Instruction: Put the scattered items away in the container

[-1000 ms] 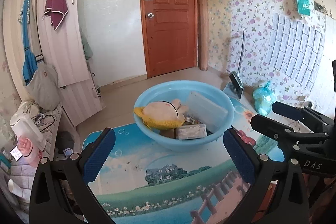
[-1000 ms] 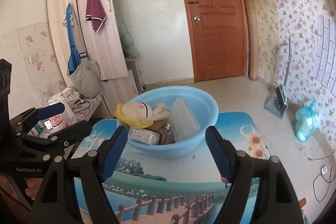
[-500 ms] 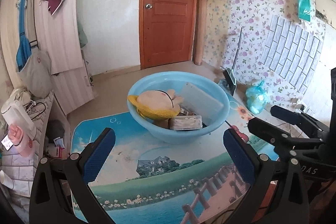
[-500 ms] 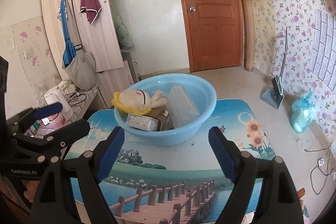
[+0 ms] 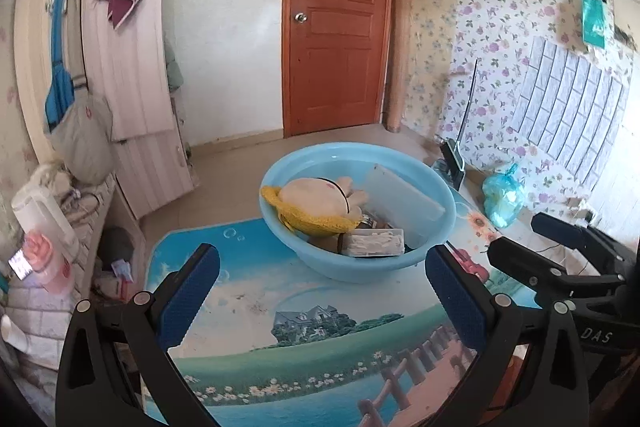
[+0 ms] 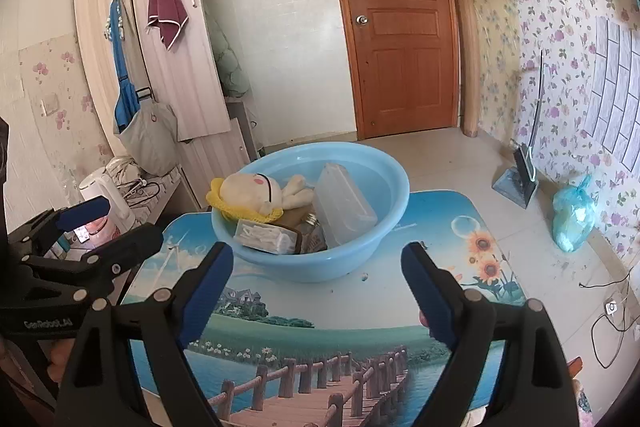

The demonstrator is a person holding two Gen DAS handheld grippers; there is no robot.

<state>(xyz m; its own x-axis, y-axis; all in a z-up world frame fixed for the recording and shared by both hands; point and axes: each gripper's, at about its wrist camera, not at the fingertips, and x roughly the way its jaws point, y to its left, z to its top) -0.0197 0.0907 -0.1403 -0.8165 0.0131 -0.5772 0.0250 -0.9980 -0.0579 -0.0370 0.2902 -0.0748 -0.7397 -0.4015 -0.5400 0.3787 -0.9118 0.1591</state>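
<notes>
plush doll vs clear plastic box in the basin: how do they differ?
The plush doll is soft, opaque cream with a yellow knitted hat; the clear plastic box is rigid and see-through. The doll lies against the basin's left rim; the box leans tilted on the right side. Both sit inside the blue basin, gripped by neither gripper.

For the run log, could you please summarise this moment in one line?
left gripper open, empty | right gripper opening, empty | toy, boxes in basin
</notes>
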